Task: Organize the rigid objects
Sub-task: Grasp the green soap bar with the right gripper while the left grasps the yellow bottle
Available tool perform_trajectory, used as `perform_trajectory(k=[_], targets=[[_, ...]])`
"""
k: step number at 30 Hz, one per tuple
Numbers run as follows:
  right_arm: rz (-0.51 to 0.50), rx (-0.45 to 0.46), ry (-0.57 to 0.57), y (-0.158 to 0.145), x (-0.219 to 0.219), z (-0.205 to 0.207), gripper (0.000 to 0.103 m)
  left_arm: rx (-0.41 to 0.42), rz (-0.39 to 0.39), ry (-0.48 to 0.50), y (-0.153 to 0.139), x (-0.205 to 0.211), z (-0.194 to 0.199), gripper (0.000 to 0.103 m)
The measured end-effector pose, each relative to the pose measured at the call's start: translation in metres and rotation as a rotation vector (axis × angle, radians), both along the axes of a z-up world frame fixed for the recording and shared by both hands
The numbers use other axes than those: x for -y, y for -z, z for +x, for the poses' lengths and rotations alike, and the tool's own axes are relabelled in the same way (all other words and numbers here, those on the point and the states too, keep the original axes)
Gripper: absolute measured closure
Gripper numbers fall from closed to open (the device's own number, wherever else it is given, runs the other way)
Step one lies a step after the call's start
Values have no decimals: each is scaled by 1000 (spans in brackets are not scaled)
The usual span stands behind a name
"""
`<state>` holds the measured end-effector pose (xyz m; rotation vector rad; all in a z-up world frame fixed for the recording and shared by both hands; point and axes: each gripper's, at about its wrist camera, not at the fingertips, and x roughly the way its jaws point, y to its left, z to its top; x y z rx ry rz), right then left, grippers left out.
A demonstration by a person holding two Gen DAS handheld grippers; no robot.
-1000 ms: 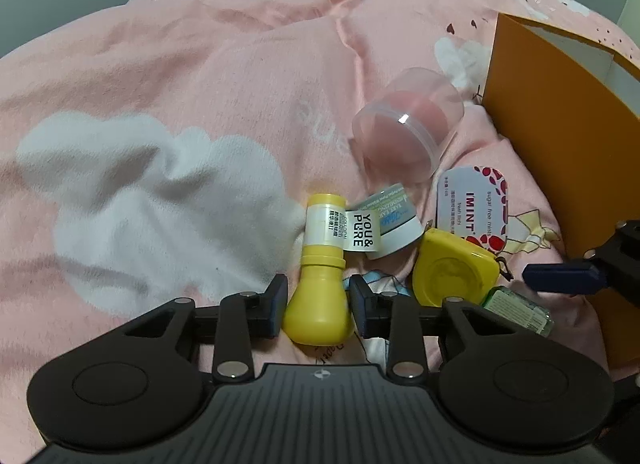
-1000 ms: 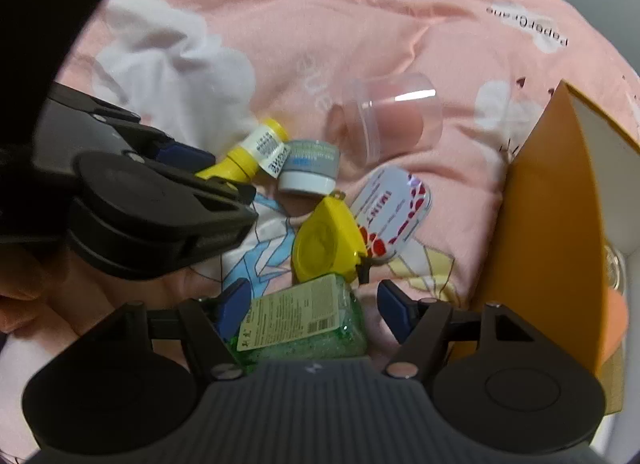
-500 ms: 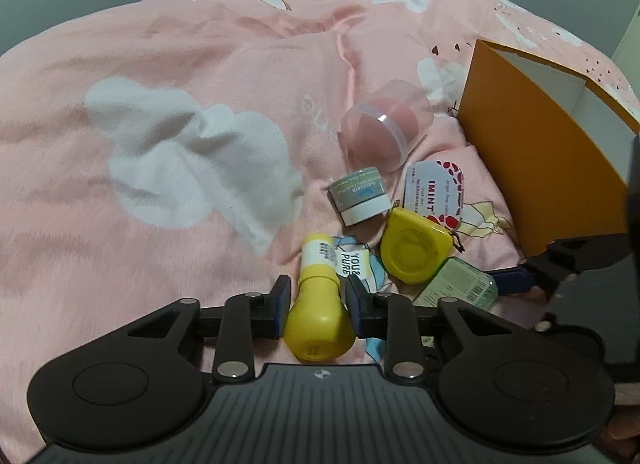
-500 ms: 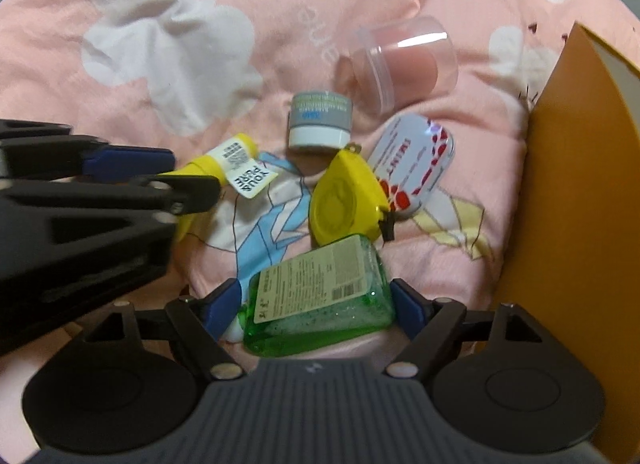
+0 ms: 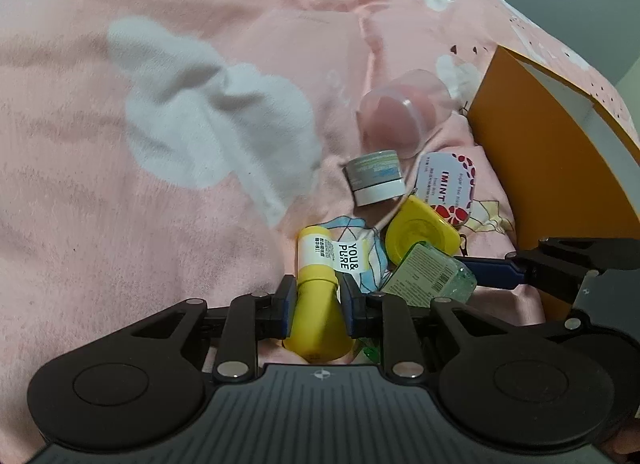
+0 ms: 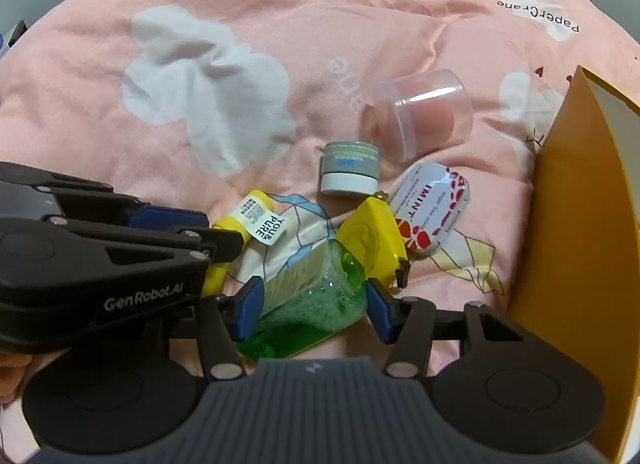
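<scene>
My left gripper [image 5: 317,300] is shut on a yellow bottle [image 5: 318,296] with a "YOU & PURE" tag, held just above the pink bedspread. My right gripper [image 6: 314,306] is shut on a green gel bottle [image 6: 310,300] with a paper label, tilted in the jaws. The gel bottle also shows in the left wrist view [image 5: 430,276], and the yellow bottle in the right wrist view [image 6: 248,220]. On the bed lie a yellow tape measure [image 6: 370,242], an IMINT mint tin [image 6: 432,212], a small grey-and-white cream jar [image 6: 349,173] and a clear plastic jar [image 6: 420,112] on its side.
An orange box [image 6: 576,248] with a white inside stands at the right, its wall close beside my right gripper. The left gripper's body [image 6: 100,264] fills the left of the right wrist view. The pink bedspread [image 5: 160,184] is soft and wrinkled.
Both grippers have lifted and pulled back from the pile. The left carries the yellow bottle; the right has closed on the green gel bottle, which has tipped up on its side.
</scene>
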<state>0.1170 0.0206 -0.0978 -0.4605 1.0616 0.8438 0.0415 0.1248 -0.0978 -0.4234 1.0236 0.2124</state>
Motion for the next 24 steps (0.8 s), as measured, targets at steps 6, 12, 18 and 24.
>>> perform_trajectory(k=[6,12,18,24], targets=[[25,-68,55,8,4,12,48,-5,2,2,1,1,1,78],[-15,-172,117,27,6,20,31,-16,10,11,3,2,3,77],[-38,-179,148,24,8,12,30,-15,11,12,3,3,3,77],[-19,-167,165,19,10,9,36,-11,1,7,3,2,3,77]])
